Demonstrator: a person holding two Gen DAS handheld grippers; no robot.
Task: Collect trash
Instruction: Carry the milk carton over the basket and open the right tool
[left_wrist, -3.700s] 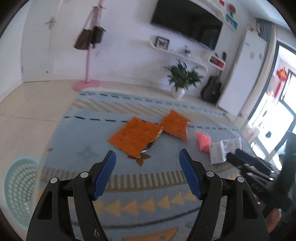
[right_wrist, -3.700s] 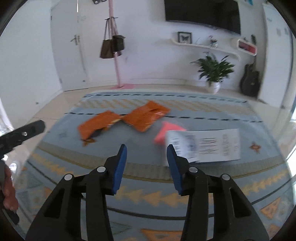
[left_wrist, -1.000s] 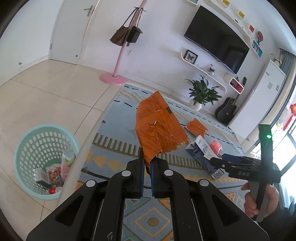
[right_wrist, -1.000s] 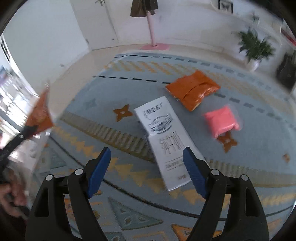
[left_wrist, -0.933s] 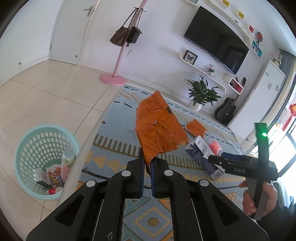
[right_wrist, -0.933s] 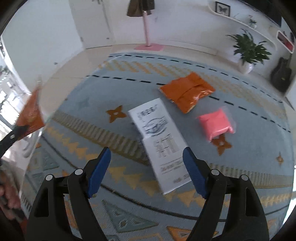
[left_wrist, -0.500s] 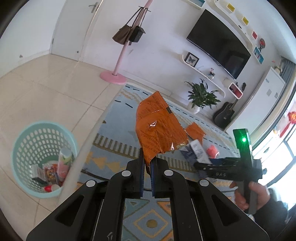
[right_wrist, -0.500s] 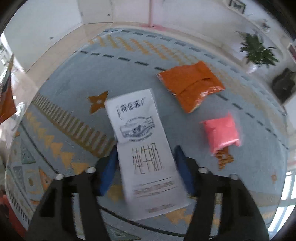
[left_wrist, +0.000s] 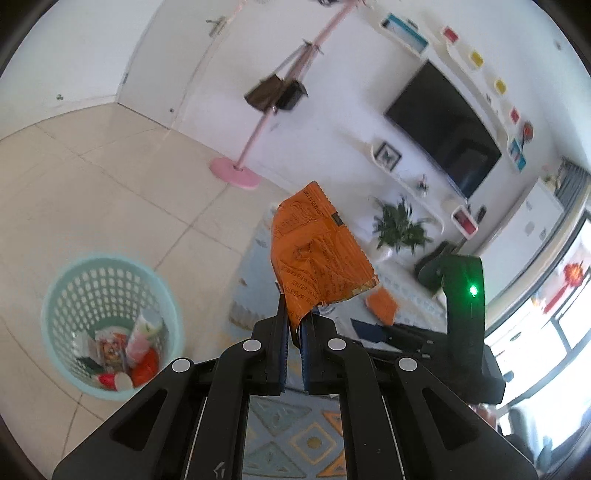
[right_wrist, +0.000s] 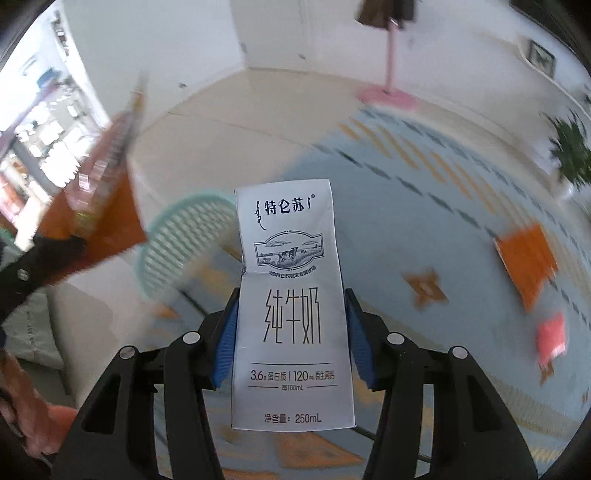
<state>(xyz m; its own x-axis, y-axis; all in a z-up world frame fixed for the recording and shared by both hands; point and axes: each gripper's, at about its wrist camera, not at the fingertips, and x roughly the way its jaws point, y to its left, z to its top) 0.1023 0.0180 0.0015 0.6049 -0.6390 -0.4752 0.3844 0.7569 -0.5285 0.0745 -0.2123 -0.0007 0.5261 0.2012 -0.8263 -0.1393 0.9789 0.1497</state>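
My left gripper (left_wrist: 293, 325) is shut on an orange snack wrapper (left_wrist: 314, 258) and holds it up in the air, to the right of a mint laundry-style trash basket (left_wrist: 55, 295) that has several pieces of trash in it. My right gripper (right_wrist: 290, 317) is shut on a flattened white milk carton (right_wrist: 291, 314) and holds it above the rug, in front of the same basket (right_wrist: 177, 236). The wrapper also shows blurred in the right wrist view (right_wrist: 99, 206). A second orange wrapper (right_wrist: 526, 254) and a pink packet (right_wrist: 552, 338) lie on the rug.
A blue patterned rug (right_wrist: 424, 206) covers the floor; beige tiles (left_wrist: 92, 177) lie to its left. A pink coat stand (left_wrist: 236, 173) with bags stands by the wall. A potted plant (left_wrist: 399, 225), a guitar and a TV line the far wall.
My right gripper closed on the milk carton and lifted it off the rug toward the basket. My left gripper still holds the orange wrapper and has swung closer to the basket.
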